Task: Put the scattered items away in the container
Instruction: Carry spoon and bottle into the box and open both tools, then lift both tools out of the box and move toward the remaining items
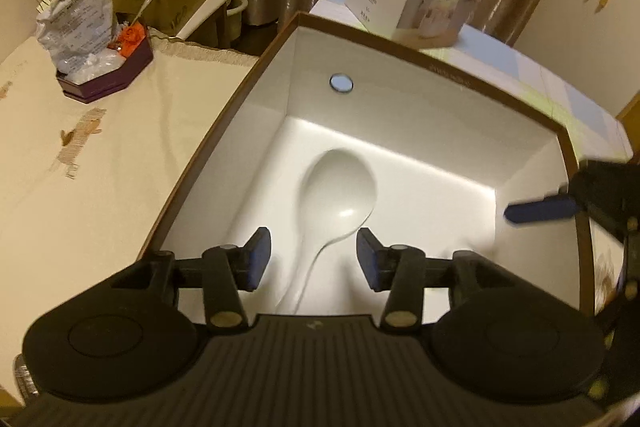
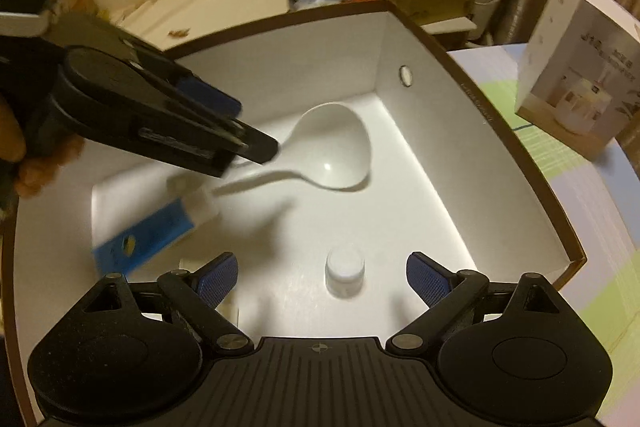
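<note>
The left gripper (image 1: 313,259) is hanging half open over the ladle (image 1: 338,187); the right gripper (image 2: 320,279) is gaping wide, empty, above the jar (image 2: 345,269), box (image 2: 532,187) wall at three o'clock.

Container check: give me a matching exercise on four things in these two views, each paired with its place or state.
Things:
1. ladle
2. small jar
3. blue-and-white carton
4. right gripper

Descriptions:
A. upright on the container floor
B. jaws open, gripping nothing
C. bowl facing up, beyond the left gripper
D. tilted near the side wall

Pairs: 1-C, 2-A, 3-D, 4-B
</note>
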`<action>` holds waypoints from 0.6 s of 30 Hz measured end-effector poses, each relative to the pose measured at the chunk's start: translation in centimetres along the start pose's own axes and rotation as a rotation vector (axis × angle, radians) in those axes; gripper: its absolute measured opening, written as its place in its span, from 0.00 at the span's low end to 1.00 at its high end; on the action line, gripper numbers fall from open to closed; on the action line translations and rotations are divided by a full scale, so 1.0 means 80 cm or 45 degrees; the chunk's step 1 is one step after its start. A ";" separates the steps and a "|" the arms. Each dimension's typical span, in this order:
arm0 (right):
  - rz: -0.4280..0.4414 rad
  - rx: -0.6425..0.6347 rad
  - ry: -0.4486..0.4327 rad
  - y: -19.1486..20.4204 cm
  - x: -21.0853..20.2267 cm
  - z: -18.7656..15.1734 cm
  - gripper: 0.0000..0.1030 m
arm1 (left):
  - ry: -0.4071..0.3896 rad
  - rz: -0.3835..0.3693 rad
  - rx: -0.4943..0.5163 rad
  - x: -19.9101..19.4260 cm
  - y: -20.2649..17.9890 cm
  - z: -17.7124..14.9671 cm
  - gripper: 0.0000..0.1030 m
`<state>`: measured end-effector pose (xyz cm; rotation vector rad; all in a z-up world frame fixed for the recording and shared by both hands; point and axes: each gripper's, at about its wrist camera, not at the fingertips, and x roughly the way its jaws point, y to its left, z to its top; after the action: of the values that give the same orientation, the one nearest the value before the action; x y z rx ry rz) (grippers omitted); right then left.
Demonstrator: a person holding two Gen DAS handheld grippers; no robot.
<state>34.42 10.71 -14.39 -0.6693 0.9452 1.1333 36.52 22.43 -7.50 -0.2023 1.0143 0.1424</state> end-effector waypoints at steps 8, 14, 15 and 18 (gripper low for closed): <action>0.012 -0.081 0.000 0.022 -0.012 -0.014 0.93 | 0.032 0.052 0.013 -0.036 0.005 -0.040 0.50; -0.001 -0.088 -0.031 0.047 -0.032 -0.023 0.93 | 0.031 0.078 0.015 -0.057 0.006 -0.059 0.57; -0.003 -0.089 -0.038 0.051 -0.035 -0.024 0.94 | 0.024 0.083 0.016 -0.061 0.006 -0.061 0.59; -0.005 -0.088 -0.061 0.061 -0.046 -0.026 0.94 | 0.003 0.102 0.019 -0.072 0.004 -0.067 0.62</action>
<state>28.73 8.83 -12.06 -0.6963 0.8667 1.1776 29.05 21.35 -5.35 -0.1484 1.0258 0.2075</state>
